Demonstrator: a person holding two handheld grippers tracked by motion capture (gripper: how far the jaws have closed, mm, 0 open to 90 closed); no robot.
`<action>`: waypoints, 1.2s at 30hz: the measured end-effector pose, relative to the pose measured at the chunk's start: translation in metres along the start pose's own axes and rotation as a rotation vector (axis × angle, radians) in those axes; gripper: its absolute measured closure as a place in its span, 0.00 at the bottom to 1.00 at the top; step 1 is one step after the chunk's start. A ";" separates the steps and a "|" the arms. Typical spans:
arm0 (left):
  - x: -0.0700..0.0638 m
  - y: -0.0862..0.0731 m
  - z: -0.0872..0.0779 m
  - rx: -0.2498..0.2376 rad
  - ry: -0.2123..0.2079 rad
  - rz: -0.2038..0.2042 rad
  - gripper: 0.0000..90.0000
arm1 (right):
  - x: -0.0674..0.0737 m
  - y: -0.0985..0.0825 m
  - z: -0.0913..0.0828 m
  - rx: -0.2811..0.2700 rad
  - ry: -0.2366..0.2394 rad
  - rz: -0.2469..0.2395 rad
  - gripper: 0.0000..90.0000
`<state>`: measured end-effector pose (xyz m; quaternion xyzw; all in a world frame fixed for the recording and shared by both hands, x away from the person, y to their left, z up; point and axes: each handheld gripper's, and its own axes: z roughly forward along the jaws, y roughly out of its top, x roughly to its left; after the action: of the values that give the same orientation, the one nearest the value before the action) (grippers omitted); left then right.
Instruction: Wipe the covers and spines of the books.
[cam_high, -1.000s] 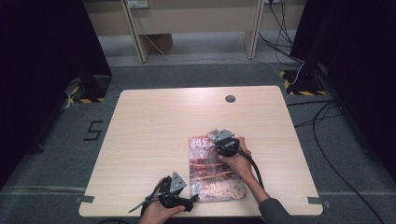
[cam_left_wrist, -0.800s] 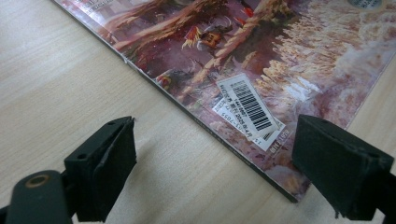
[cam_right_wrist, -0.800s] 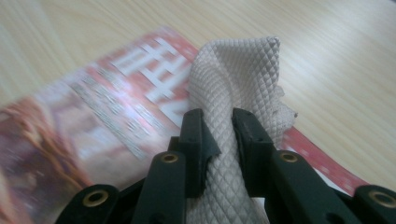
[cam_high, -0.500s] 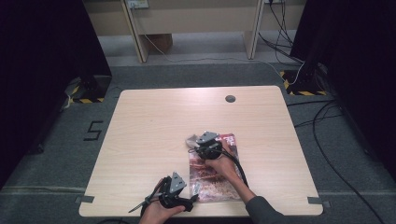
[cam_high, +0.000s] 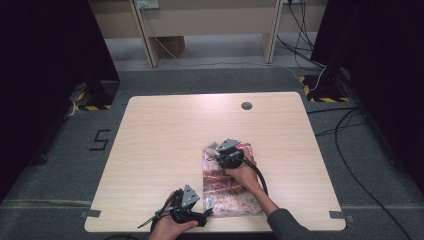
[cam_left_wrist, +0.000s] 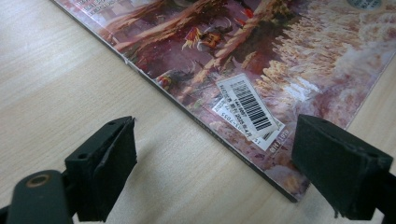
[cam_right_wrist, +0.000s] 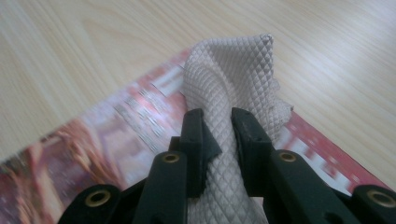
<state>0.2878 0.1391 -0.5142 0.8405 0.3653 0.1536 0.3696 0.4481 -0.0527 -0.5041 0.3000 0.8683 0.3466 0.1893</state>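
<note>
The right gripper (cam_high: 220, 150) sits over the far left corner of the magazine (cam_high: 231, 192), which lies flat on the counter (cam_high: 165, 130) close to its near edge. In the right gripper view, its two black fingers (cam_right_wrist: 194, 135) are clamped on a bunched grey cloth (cam_right_wrist: 231, 88) with a diamond weave. The cloth is squeezed in the narrow gap between the pads; a fold of it stands up beyond the fingertips, and the rest spreads down onto the magazine's reddish cover (cam_right_wrist: 116, 135) near its corner. The cloth touches the cover there, with bare wood just past it.

In the high view the cloth (cam_high: 211, 150) shows as a small pale patch at the gripper's tip, on the magazine's upper left corner. The hand (cam_high: 245, 175) that holds this gripper rests over the middle of the cover.

The left gripper (cam_high: 197, 214) lies low at the near edge of the counter, just beside the magazine's near left corner. In the left gripper view its fingers (cam_left_wrist: 105, 163) stand wide apart with nothing between them but bare counter and the magazine's corner, which bears a white barcode label (cam_left_wrist: 250, 107). One finger hangs over the wood, the other over the edge of the cover; whether either one touches the magazine I cannot tell.
</note>
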 end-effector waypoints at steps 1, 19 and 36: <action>0.000 0.000 0.000 0.000 0.001 0.000 0.15 | -0.003 -0.003 -0.003 0.003 -0.006 0.004 0.84; 0.000 0.000 0.000 0.000 -0.001 -0.006 0.14 | 0.023 -0.039 -0.044 -0.014 0.076 -0.008 0.82; 0.000 0.000 0.000 0.000 0.001 -0.004 0.15 | 0.044 -0.057 -0.067 -0.017 0.152 -0.023 0.82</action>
<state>0.2877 0.1389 -0.5141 0.8396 0.3673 0.1531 0.3697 0.3571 -0.0891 -0.5041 0.2615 0.8806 0.3735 0.1292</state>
